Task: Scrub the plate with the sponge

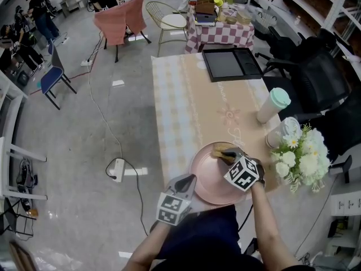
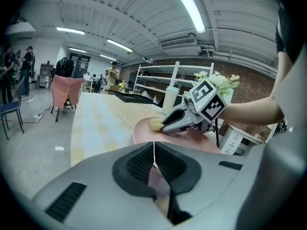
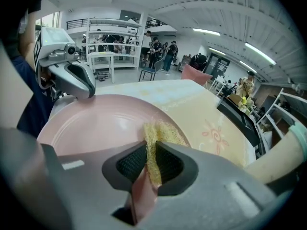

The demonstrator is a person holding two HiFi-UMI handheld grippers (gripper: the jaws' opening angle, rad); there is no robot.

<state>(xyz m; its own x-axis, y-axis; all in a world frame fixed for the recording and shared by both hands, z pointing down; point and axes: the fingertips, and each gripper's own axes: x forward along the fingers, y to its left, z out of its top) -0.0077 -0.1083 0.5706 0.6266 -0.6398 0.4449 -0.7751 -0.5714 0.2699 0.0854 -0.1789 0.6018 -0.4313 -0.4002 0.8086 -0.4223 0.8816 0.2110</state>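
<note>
The right gripper (image 3: 149, 151) is closed tight on the sponge (image 3: 162, 131), a yellow fibrous pad pinched on edge between the jaws. Its long axis runs straight ahead out of them, and its free end is laid on the far part of the plate (image 3: 96, 123). The coming stroke is judged to turn on this: nearly all the bare pink face lies from the sponge back toward the person and the left gripper (image 2: 153, 153), so the sponge would have to be drawn that way. The left gripper is clamped on the plate's near rim, by which the plate appears to be steadied. The plate is set at the near end of a long table (image 1: 186, 106) under a pale patterned cloth. A lidded cup (image 1: 274, 104) and white flowers (image 1: 302, 157) are seen to its right, and a black tray (image 1: 231, 64) at the far end. A large hall with shelving and chairs is seen around.
</note>
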